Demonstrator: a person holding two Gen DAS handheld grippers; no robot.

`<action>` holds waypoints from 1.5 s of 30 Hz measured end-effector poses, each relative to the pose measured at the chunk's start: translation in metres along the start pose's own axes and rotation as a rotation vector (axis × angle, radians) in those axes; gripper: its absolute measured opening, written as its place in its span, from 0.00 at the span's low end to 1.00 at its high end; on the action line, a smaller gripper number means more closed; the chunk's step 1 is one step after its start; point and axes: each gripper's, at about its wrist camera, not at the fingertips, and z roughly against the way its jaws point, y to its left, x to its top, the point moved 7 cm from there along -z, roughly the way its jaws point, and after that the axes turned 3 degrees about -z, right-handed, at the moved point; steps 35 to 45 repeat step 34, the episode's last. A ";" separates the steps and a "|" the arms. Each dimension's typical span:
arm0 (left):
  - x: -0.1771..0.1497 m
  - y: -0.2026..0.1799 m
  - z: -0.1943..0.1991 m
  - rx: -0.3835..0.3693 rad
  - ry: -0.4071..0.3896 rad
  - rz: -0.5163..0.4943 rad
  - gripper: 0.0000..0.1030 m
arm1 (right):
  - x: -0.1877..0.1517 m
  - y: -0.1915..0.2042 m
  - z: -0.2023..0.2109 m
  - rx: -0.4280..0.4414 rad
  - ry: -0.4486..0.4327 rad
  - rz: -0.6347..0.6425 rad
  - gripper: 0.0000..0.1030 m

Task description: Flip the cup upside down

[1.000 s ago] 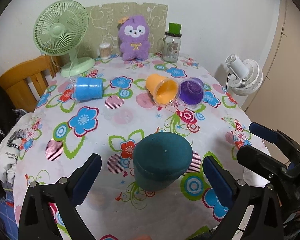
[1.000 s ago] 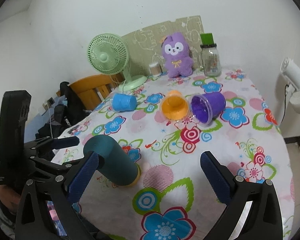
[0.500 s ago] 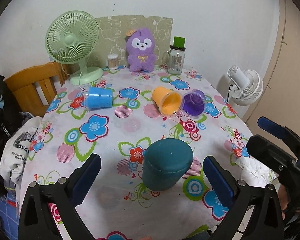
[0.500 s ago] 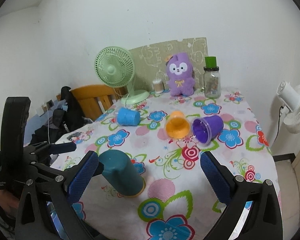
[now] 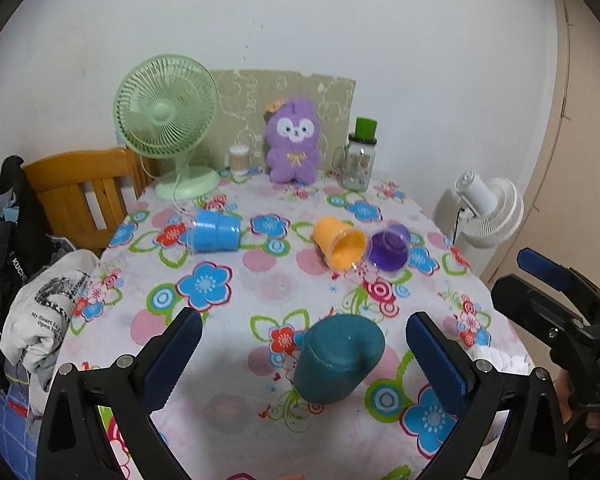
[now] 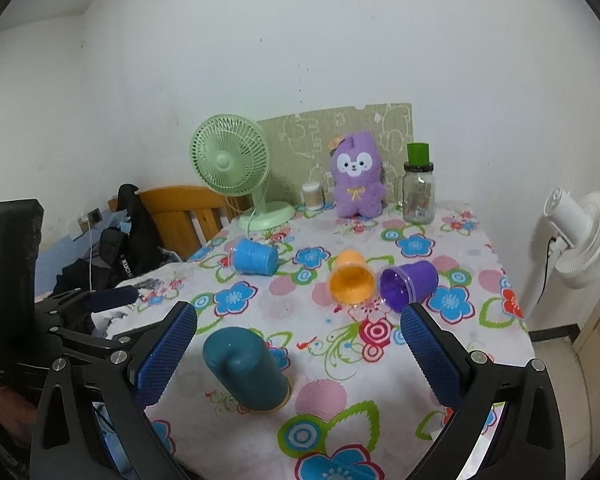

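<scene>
Left wrist view, from your left: a wooden chair (image 5: 80,192) draped with clothes (image 5: 40,320) stands at the table's (image 5: 260,292) left edge, and a green desk fan (image 5: 168,128) stands at the back left corner. Just in front of the fan a blue cup (image 5: 216,232) lies on its side. Your left gripper (image 5: 300,344) hangs low over the near edge with its jaws spread wide and nothing between them. The teal cup (image 5: 336,360) stands mouth down on the flowered cloth between the two blue pads (image 5: 436,360), nearer the right one and touching neither. Behind it an orange cup (image 5: 340,244) and a purple cup (image 5: 390,246) lie on their sides, touching, mouths toward you. Along the back sit a purple plush toy (image 5: 294,144) and a glass jar with a green lid (image 5: 360,156). A white fan (image 5: 488,212) stands off the table's right side.

In the right wrist view, your right gripper (image 6: 298,344) also has its jaws wide apart and holds nothing; the teal cup (image 6: 246,364) stands just inside its left pad (image 6: 164,352), with a yellowish rim showing against the cloth.
</scene>
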 end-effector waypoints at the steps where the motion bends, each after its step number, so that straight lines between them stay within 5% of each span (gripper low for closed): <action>1: 0.002 0.001 0.003 0.008 -0.016 0.002 1.00 | 0.001 0.001 0.001 -0.003 -0.005 0.003 1.00; 6: 0.009 0.011 0.012 0.086 -0.088 -0.016 1.00 | 0.004 0.007 0.002 -0.012 -0.019 0.025 1.00; 45: 0.012 0.016 0.019 0.098 -0.122 -0.017 1.00 | 0.010 0.018 0.004 -0.008 -0.047 0.047 1.00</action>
